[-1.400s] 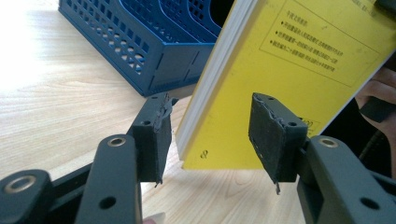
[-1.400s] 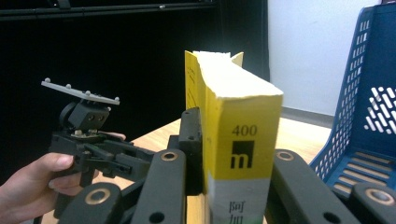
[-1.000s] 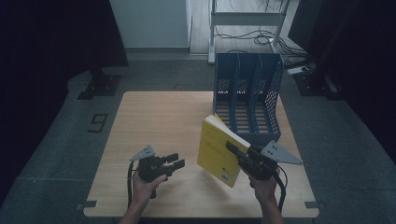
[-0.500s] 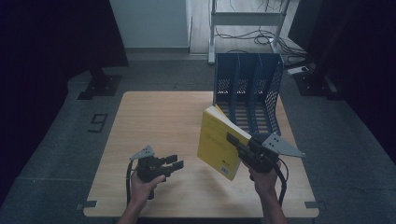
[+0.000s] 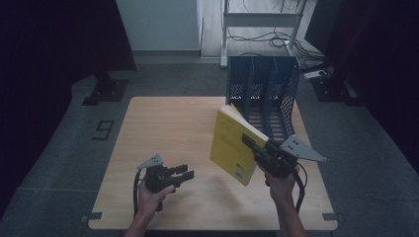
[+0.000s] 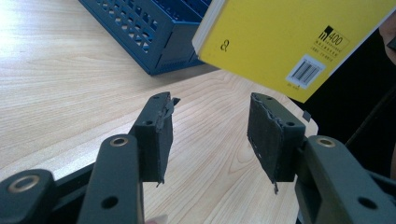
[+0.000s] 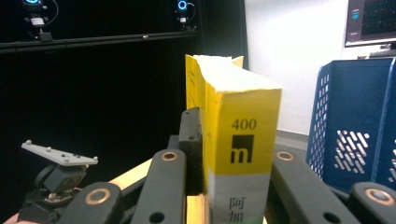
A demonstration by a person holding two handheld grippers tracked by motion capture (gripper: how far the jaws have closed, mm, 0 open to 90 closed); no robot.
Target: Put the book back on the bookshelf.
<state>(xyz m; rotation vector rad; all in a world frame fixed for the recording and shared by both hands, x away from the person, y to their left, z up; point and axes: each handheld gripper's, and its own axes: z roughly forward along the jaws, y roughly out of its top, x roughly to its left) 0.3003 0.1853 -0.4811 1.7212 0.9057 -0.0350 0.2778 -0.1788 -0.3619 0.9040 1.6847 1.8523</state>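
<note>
On the left of the pale wooden desk [image 5: 163, 128], the left hand-held gripper [image 5: 182, 175] rests low near the front edge, its jaws apart with nothing between them. Right of it, the thick yellow paperback book [image 5: 231, 145] is held clear above the desk, tilted, with its spine clamped between the jaws of the right hand-held gripper [image 5: 251, 143]. Behind the book, at the desk's far right, stands the blue perforated plastic file rack [image 5: 262, 84].

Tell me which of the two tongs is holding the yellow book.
The right tongs, shut on the yellow book and holding it above the table in front of the blue file rack. The left tongs are open with nothing between them.
</note>
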